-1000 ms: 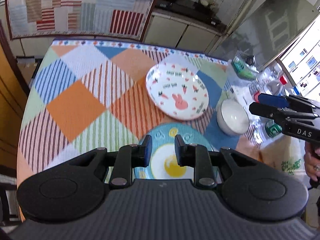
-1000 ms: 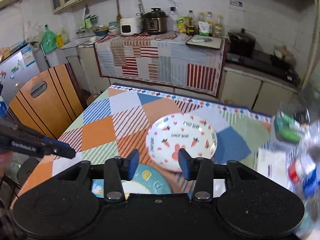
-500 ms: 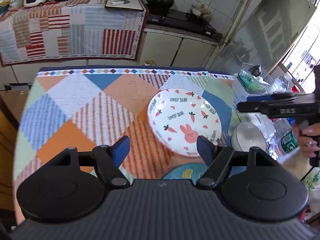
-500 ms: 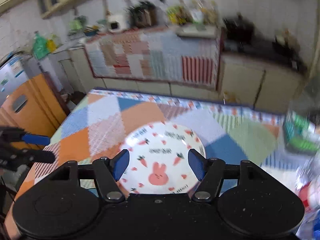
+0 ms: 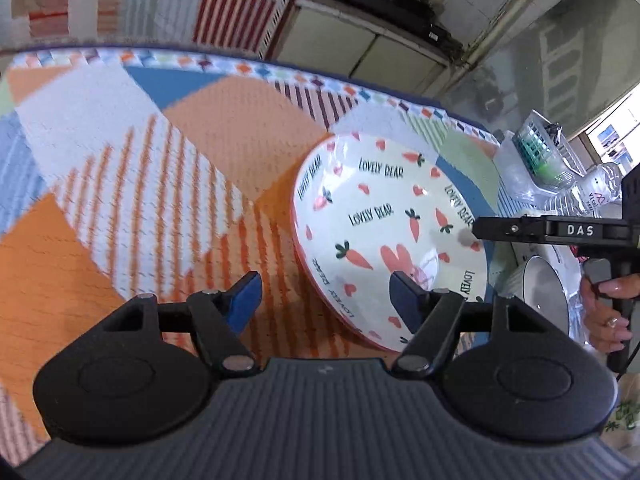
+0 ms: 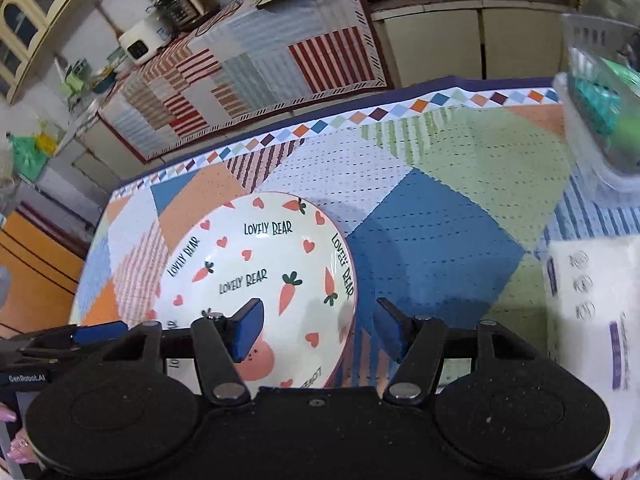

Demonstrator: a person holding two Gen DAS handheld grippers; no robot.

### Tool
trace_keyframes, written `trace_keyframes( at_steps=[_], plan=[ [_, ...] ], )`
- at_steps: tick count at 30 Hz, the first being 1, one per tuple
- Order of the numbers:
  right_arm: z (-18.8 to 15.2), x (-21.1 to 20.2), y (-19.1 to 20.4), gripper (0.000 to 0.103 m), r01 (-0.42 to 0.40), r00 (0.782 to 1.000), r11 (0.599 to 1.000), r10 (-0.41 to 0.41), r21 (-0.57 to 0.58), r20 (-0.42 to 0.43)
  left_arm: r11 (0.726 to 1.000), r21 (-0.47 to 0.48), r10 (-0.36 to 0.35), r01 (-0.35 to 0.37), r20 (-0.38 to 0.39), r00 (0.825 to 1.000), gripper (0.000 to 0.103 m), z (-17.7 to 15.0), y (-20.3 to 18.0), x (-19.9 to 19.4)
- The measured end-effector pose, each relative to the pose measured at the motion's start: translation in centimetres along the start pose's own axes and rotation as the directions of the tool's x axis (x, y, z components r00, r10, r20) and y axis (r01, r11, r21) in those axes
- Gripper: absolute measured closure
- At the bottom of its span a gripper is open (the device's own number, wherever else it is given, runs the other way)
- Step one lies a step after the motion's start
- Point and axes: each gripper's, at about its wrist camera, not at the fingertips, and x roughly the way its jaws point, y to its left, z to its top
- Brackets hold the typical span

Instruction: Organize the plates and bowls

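Observation:
A white plate with carrots, hearts and a pink rabbit (image 5: 384, 232) lies on the patchwork tablecloth (image 5: 120, 184); it also shows in the right wrist view (image 6: 256, 272). My left gripper (image 5: 326, 300) is open, low over the cloth, its right finger over the plate's near-left rim. My right gripper (image 6: 320, 330) is open, straddling the plate's right rim; it shows from the side in the left wrist view (image 5: 480, 227) at the plate's right edge. A white bowl (image 5: 548, 300) stands right of the plate.
A clear basket with green items (image 6: 604, 120) and a white tissue pack (image 6: 592, 312) sit at the table's right side, with bottles (image 5: 604, 196) behind. A counter with a patchwork cover (image 6: 256, 64) stands beyond the table's far edge.
Both grippers have dropped lower and closer to the rabbit plate. The right gripper now reaches its right rim. The blue plate at the near edge is out of view.

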Motion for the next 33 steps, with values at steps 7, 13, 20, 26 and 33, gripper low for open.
trace_keyframes(
  at_steps=[7,13,20,26,33],
  plan=[
    [-0.3,2.2,-0.2,0.062,0.003,0.999,1.0,-0.003,0.003,-0.035,0.997,-0.066,-0.035,0.035,-0.001,0.999,0.071,-0.2,0.8,1.6],
    [-0.8,2.0,-2.1,0.091,-0.009,1.0,0.998,0.009,0.066,0.001,0.995,-0.095,-0.04,0.036,-0.037,0.999,0.091,-0.6,0.8,3.1],
    [-0.5,3.3,-1.8,0.085,-0.013,0.999,0.998,0.015,0.062,-0.034,0.979,-0.198,-0.051,0.042,-0.039,0.998,0.092,-1.0,1.3,3.7],
    [-1.2,1.7,-0.7,0.088,-0.097,0.995,0.994,0.096,-0.044,-0.032,0.994,-0.108,0.007,-0.015,-0.079,0.997,0.088,-0.7,0.1,1.8],
    [-2.4,-2.8,1.8,0.088,-0.132,0.991,0.987,0.135,-0.091,0.019,0.997,-0.068,-0.026,0.021,-0.064,0.998,0.088,-1.7,-1.1,-3.7]
  ],
)
